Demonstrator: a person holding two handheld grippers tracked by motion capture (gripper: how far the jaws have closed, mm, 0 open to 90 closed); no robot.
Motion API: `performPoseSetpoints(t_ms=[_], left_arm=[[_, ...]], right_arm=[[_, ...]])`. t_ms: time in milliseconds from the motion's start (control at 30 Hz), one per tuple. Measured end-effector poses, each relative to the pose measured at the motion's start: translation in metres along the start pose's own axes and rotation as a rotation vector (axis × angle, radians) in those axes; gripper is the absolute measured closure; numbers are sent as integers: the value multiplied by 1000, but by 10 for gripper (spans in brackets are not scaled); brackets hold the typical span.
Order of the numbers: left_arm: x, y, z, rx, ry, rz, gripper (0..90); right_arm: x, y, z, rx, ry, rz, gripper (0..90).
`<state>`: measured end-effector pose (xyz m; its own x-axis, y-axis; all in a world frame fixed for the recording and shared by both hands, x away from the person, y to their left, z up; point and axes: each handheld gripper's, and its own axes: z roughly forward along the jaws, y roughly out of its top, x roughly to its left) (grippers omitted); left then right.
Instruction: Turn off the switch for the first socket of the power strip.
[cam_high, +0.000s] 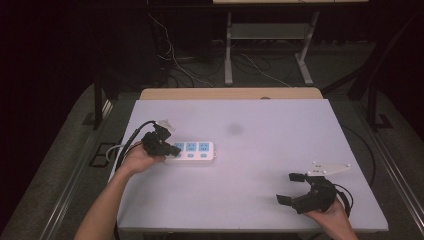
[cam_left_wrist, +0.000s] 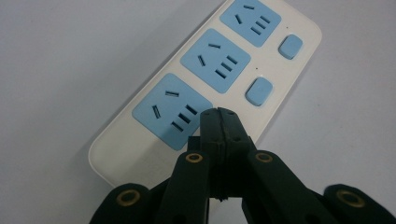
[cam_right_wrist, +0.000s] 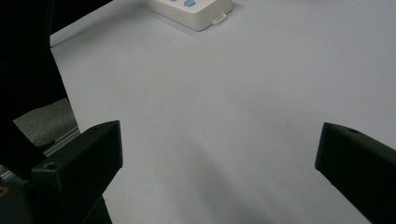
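White power strip (cam_left_wrist: 205, 79), three blue sockets, on table (cam_high: 260, 125); my left gripper (cam_left_wrist: 219, 122) closed, tips pressing its nearest button; my right gripper (cam_high: 291, 188) wide open, empty

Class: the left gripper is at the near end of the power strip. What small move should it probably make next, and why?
Probably a short press down. The left gripper has its jaws closed and hovers over the near end of the power strip, where a third switch would sit. The right gripper is open, well away.
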<state>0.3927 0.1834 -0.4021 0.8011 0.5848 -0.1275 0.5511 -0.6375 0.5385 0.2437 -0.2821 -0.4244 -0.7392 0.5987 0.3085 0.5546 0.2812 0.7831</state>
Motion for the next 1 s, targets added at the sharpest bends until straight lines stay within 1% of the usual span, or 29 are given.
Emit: performPoseSetpoints(t_ms=[100,200,233,333,633,800,833,867,900,1000], left_arm=[[-1,0,0,3,3,4,893],[-1,-1,0,-1,6,21,895],[-2,-1,0,0,8,21,896],[-4,0,1,10,24,31,898],[-6,0,2,16,37,19,900],[-6,1,2,21,36,14,899],[-5,1,2,20,35,0,899],[-6,1,2,20,36,-2,899],[-6,1,2,22,41,4,899],[-7,1,2,18,48,-3,899]], right_arm=[[0,0,0,-3,-3,1,5],[0,0,-1,-5,-9,1,5],[0,0,-1,-8,-12,-1,5],[1,0,-2,-16,-19,-3,5],[3,1,-1,-18,-17,-14,5],[2,1,-1,-16,-18,-6,5],[2,1,-1,-17,-18,-6,5],[2,1,-1,-17,-19,-6,5],[2,1,-1,-17,-19,-5,5],[1,0,-2,-18,-19,-4,5]])
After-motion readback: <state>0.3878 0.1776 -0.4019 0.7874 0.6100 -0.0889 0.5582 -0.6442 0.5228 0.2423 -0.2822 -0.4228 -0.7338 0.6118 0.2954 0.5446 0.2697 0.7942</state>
